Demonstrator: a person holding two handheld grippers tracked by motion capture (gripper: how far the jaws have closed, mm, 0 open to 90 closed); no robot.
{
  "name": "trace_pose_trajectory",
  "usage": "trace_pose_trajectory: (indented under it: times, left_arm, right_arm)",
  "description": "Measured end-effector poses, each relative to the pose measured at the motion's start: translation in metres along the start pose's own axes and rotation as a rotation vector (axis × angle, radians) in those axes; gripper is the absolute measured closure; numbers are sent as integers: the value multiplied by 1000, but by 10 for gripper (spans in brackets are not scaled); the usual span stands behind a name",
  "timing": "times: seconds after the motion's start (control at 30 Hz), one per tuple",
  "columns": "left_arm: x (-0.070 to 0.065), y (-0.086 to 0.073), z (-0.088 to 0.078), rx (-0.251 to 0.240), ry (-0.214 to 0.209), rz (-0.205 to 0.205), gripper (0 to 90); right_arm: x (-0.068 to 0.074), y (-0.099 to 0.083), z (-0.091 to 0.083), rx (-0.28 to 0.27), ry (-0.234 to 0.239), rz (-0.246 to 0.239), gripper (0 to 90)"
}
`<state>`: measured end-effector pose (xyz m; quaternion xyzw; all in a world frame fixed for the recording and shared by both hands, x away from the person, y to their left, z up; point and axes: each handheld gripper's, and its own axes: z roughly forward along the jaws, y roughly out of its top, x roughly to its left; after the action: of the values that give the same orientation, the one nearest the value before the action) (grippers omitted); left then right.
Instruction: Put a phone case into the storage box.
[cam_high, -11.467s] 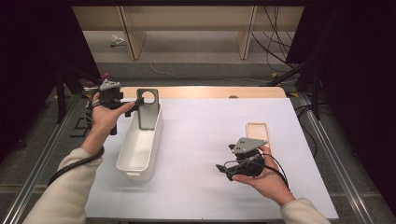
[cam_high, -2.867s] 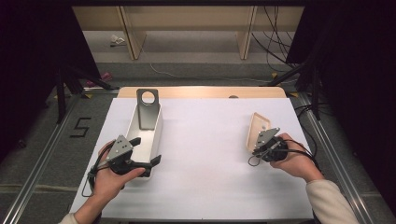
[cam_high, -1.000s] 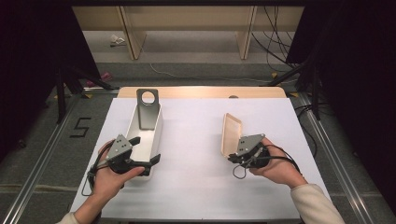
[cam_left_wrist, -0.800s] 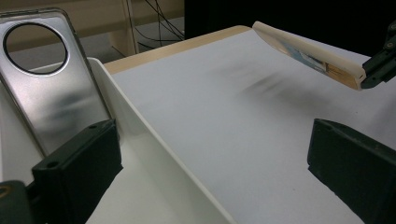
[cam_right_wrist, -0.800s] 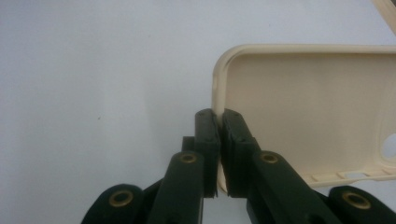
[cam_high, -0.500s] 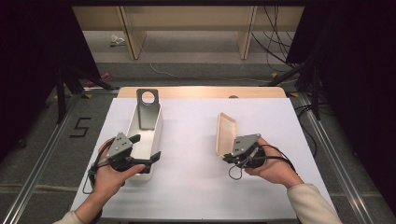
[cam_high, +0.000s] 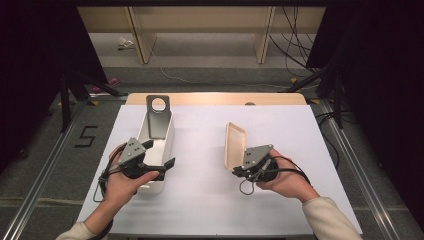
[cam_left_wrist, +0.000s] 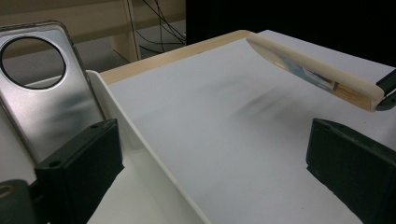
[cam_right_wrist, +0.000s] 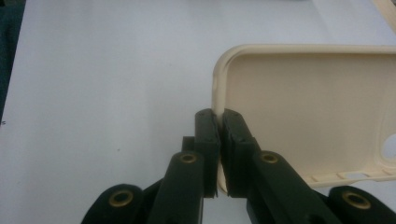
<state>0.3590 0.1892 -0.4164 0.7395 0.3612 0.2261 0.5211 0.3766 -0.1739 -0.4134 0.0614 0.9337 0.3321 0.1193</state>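
Change: right gripper (cam_high: 239, 172) with cream phone case (cam_high: 234, 146) now further left than a second ago, nearer to white bin (cam_high: 161, 145); transfer seems halfway.
Right grip: clamped on case edge, case lifted, tilted on edge.
Left gripper (cam_high: 159, 156): jaws wide, astride bin's near wall, holding nothing.
Case position: between the grippers, well apart from bin.
Bin content: silver phone case (cam_high: 159, 116) leaning at far end.

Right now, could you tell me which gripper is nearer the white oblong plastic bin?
Left. The left gripper straddles the bin's near wall; the right gripper is well apart.
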Motion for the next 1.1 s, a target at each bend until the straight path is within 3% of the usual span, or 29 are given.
trace_pose_trajectory:
  times: [0.2, 0.3, 0.4, 0.47, 0.73, 0.93, 1.1]
  left_arm:
    - [-1, 10, 8, -8, 2, 3, 43]
    - [-2, 15, 13, 5, -9, -15, 51]
    - [-8, 24, 10, 28, 7, -19, 99]
    - [-13, 31, 6, 10, -19, -15, 107]
    - [-14, 42, 11, -15, -14, 1, 102]
    - [-17, 54, 25, -9, -18, 14, 108]
    - [-23, 64, 48, 27, -34, 25, 133]
  right_arm:
    - [3, 4, 5, -1, 13, -14, 863]
    - [5, 6, 7, -1, 16, -19, 863]
    - [6, 9, 9, -2, 21, -21, 863]
    - [8, 10, 10, -4, 26, -27, 863]
    - [10, 15, 11, -10, 27, -36, 862]
    - [11, 17, 13, -8, 28, -36, 862]
    - [11, 18, 13, -11, 25, -44, 863]
